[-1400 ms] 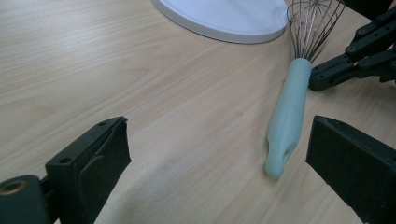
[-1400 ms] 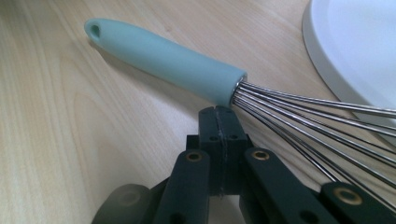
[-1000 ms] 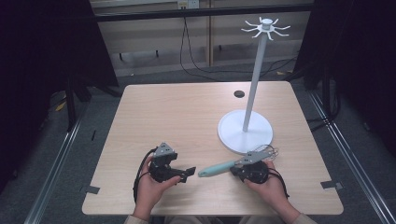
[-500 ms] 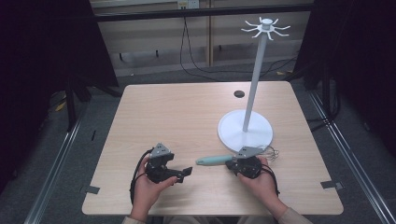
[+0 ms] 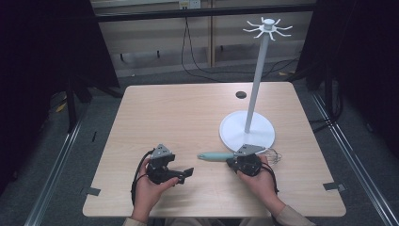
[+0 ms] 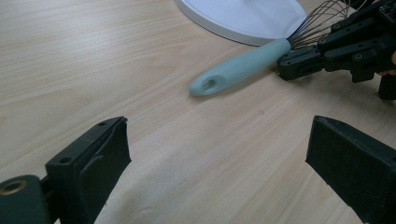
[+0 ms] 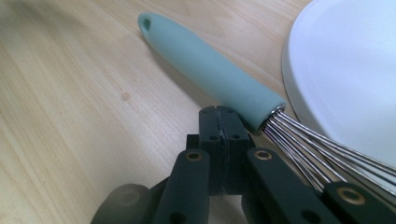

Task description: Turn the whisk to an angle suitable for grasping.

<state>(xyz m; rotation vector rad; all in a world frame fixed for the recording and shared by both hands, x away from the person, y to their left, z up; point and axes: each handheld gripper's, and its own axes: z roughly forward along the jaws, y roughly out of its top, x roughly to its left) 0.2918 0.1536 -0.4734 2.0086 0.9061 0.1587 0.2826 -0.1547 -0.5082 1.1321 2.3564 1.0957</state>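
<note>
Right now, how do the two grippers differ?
The left gripper has its jaws wide apart over bare table; the right gripper has its jaws shut together, nothing between them. The left sits clear of the whisk; the right's tips touch its handle. Both are black and hand-held.

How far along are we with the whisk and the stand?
Done: nothing visible yet. The whisk lies flat on the table beside the stand, and its hooks are bare. In hand: the right tool, jaws shut, sits against the whisk where handle meets wires, gripping nothing; the left tool is open. Left: probably grasping, lifting and hanging the whisk.
</note>
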